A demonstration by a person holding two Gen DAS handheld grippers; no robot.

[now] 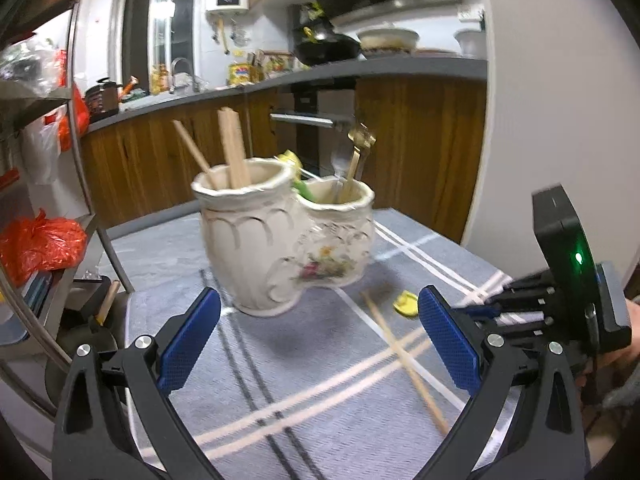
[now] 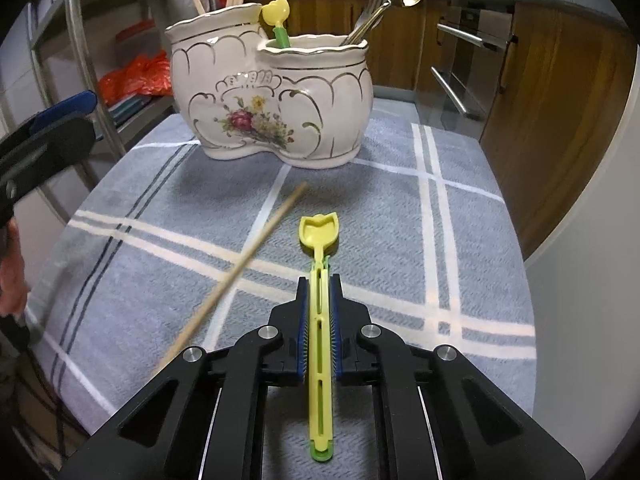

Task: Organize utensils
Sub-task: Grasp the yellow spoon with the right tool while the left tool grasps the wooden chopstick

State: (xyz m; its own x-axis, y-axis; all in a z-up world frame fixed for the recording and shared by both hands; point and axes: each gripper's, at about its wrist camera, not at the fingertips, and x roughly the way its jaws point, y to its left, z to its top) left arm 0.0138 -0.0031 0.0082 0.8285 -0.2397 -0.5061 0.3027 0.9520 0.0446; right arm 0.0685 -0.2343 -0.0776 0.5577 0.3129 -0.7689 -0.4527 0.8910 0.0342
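A cream two-pot ceramic utensil holder [image 1: 280, 236] [image 2: 272, 100] stands on the grey checked cloth. Its taller pot holds wooden chopsticks [image 1: 232, 148]. Its lower pot holds forks [image 2: 370, 12], a gold spoon [image 1: 356, 152] and a yellow-green plastic spoon [image 2: 278, 20]. My right gripper [image 2: 319, 280] is shut on a second yellow-green plastic spoon [image 2: 320, 264], its bowl pointing toward the holder. My left gripper [image 1: 318, 300] is open and empty, in front of the holder. A loose chopstick [image 2: 240, 272] [image 1: 404, 356] lies on the cloth between the grippers.
The cloth-covered table [image 2: 400, 220] ends near wooden kitchen cabinets [image 1: 420, 140] with an oven handle [image 2: 456, 92] to the right. A metal rack with red bags [image 1: 36, 248] stands on the left. The right gripper's body [image 1: 560, 280] shows in the left wrist view.
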